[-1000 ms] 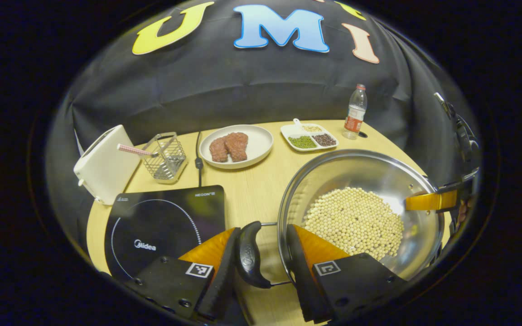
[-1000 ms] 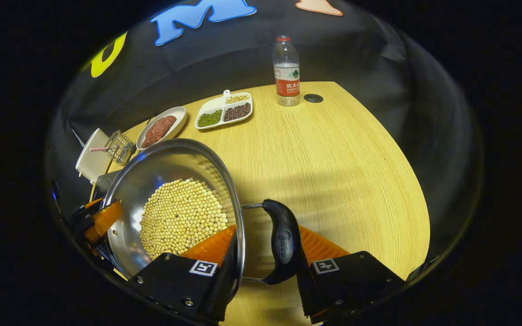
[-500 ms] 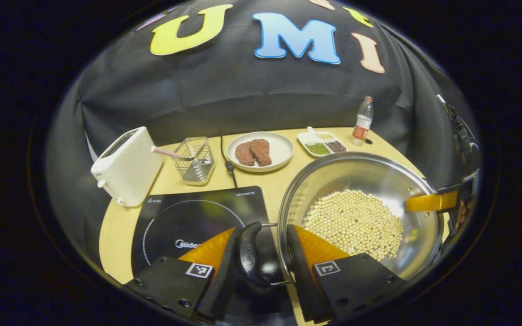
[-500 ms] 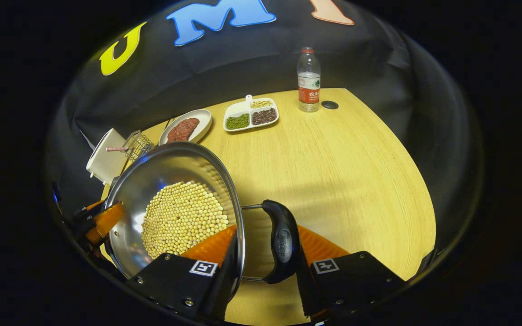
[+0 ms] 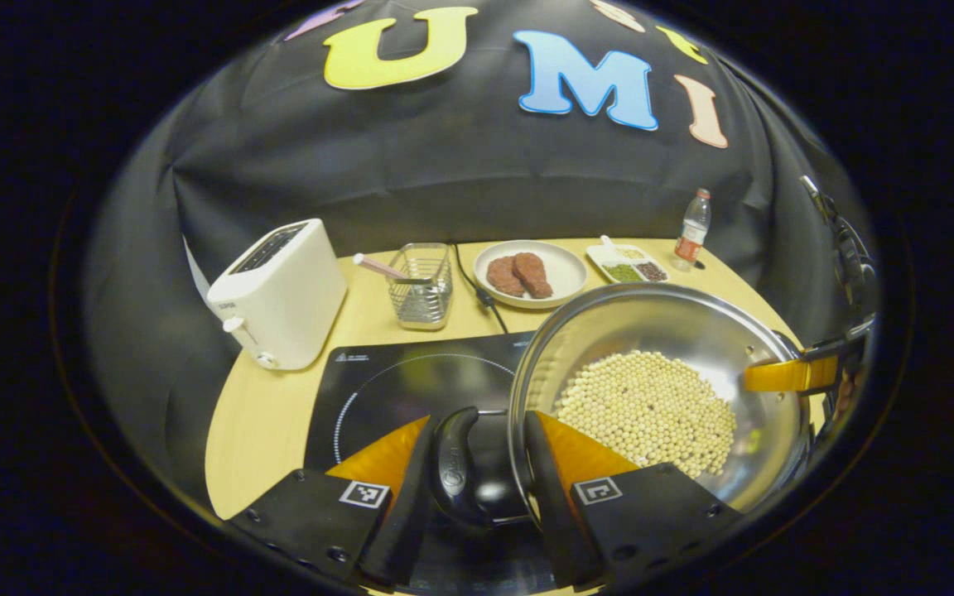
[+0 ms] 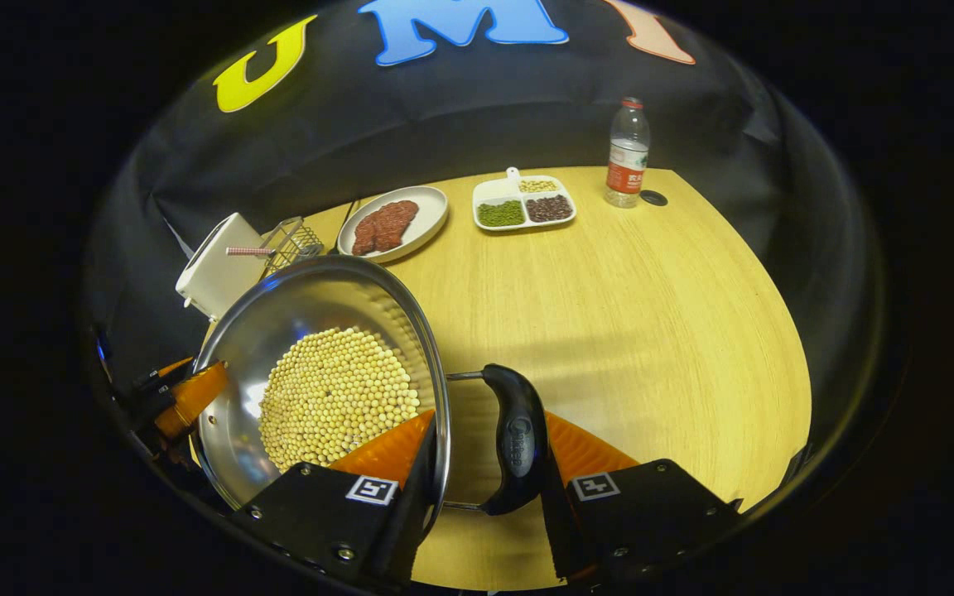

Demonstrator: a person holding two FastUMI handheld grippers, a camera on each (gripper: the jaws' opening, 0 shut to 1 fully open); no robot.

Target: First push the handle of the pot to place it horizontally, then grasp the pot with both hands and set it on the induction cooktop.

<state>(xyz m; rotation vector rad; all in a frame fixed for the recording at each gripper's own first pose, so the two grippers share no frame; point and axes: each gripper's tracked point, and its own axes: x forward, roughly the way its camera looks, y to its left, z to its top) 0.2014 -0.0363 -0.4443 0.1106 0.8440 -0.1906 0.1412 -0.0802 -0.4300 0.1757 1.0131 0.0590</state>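
Counting from the left gripper view, I see one steel pot (image 5: 659, 331) at lower right of the frame, holding a bed of pale round beans (image 5: 647, 410). It has two black side handles, one in each gripper. I also count one black induction cooktop (image 5: 411, 381) at lower centre, one white toaster (image 5: 278, 294) at left, one wire basket (image 5: 421, 285) with a pink-striped stick in it, one white plate (image 5: 564, 269) with two brown meat pieces, one divided dish (image 5: 630, 269) with three fillings, and one clear bottle (image 5: 694, 228) with a red label at upper right, all on one wooden table (image 5: 262, 422).

Writing on the cooktop's corners and on the toaster is too small for me to read, and the mark on the handle is blurred. Each gripper finger carries a square black-and-white marker.

My left gripper (image 5: 477, 480) is narrowed around the pot's left handle (image 5: 454, 472); its left finger touches the handle and its right finger lies against the pot wall, so both press on handle and rim together. The handle hangs over the cooktop's glass, with the pot's near edge overlapping the cooktop; I cannot tell whether it rests on it.

In the right gripper view, my right gripper (image 6: 485, 488) clamps the right handle (image 6: 517, 443) the same way, at bottom centre, with the pot (image 6: 278, 331) at lower left. An orange finger of the other gripper (image 6: 187, 397) shows at the pot's far rim.
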